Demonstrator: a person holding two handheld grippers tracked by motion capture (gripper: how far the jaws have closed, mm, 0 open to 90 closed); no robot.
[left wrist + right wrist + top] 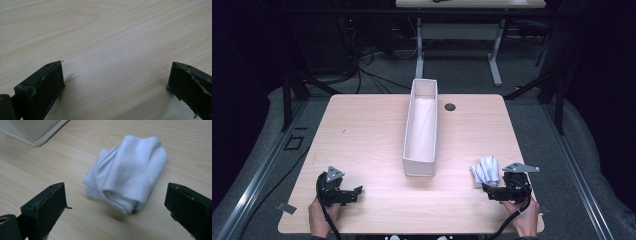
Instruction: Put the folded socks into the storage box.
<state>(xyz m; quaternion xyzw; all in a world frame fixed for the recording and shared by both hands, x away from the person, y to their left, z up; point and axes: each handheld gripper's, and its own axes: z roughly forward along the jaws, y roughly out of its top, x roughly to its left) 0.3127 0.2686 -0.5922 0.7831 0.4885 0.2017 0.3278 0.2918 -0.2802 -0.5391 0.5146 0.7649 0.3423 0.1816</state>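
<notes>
A rolled white sock (pixel 487 170) lies on the wooden table (pixel 362 130) near its front right corner. My right gripper (pixel 488 191) sits just on the near side of it, open. In the right gripper view the sock (pixel 130 170) lies on the wood a little ahead of the right gripper (pixel 116 188), whose jaws stand wide apart and touch nothing. A long white open box (pixel 418 167) runs front to back along the table's middle and looks empty. My left gripper (pixel 354 192) rests at the front left, open over bare wood (pixel 112 37).
A dark round grommet (pixel 450 107) is set in the table right of the box's far end. A corner of the box (pixel 32 130) shows at the upper left of the right gripper view. Another desk (pixel 462 30) stands beyond the table.
</notes>
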